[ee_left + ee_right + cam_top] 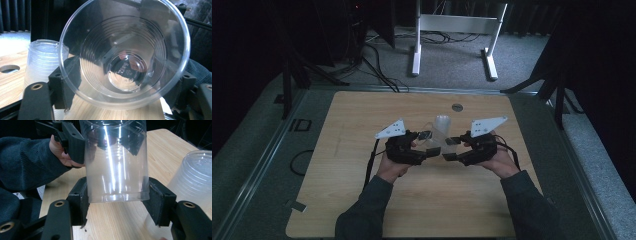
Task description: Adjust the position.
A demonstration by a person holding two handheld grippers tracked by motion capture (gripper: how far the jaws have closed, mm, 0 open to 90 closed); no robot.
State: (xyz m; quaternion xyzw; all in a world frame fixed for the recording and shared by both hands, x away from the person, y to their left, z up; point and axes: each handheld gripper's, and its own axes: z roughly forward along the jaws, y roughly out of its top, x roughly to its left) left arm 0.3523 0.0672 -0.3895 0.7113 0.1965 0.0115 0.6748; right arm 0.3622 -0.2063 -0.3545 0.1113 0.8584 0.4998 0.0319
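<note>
A clear plastic cup [439, 142] lies level in the air between my two grippers, over the middle of the wooden table [362, 200]. In the left gripper view I look straight into the cup's mouth [125, 62], and my left gripper [122, 83] has a pad against each side of its rim. My right gripper [117, 200] is shut on the cup [116, 170] near its base, pads pressed on both sides. In the high view the left gripper [428, 143] and right gripper [451, 148] face each other, almost touching.
A stack of upside-down clear cups [442, 122] [45, 62] [195, 177] stands just behind the grippers. A round hole [457, 107] [9, 68] lies in the table near its far edge. A white frame [457, 22] and cables are on the floor beyond.
</note>
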